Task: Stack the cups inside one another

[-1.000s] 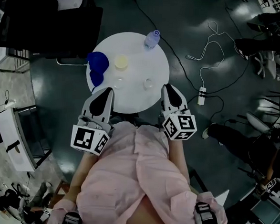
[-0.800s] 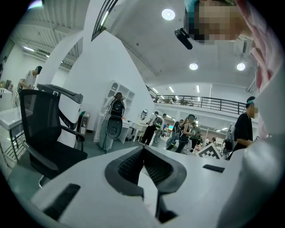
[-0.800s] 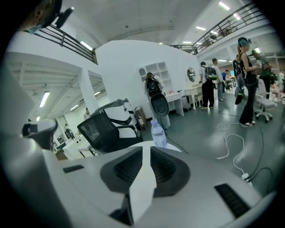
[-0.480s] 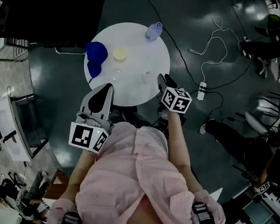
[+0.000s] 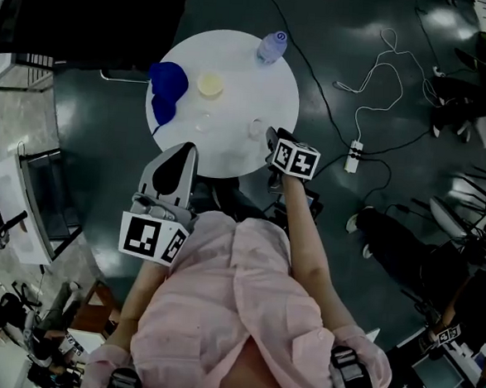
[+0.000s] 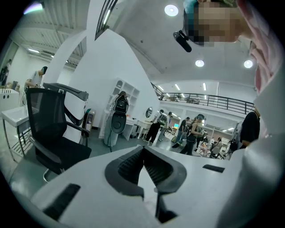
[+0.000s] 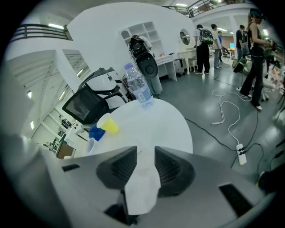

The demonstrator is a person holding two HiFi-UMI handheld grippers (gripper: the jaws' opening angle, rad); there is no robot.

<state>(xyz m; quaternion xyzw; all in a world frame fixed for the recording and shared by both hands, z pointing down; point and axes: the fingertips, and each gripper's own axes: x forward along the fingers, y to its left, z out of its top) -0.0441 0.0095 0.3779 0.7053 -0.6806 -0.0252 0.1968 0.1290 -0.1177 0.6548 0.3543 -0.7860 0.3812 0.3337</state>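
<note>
The round white table (image 5: 239, 68) has a smooth, matte top, and the cups are spread over it: two glossy blue cups (image 5: 168, 84) touching each other at the left edge, a pale yellow cup (image 5: 210, 84) just beside them, a clear cup (image 5: 203, 123) nearer the middle, and a second clear cup (image 5: 256, 129) by the near right rim. The right gripper (image 5: 272, 137) dips its tips just beside that second cup. In the right gripper view its ribbed dark-grey pads stand spread, having just been opening, with a pale, translucent, tapered shape between them — seemingly that cup — and no visible squeeze on it. The left gripper (image 5: 182, 153) hangs off the table's near edge, its ribbed jaws pressed together at the tips on nothing. A clear plastic water bottle (image 5: 272, 46) with a bluish cap stands at the far rim; its label is too small to read. Each gripper's cube carries black-and-white square markers. A black mesh office chair (image 6: 49, 133) stands nearby, and a white power strip (image 5: 353, 158) lies on the dark, glossy floor.
</note>
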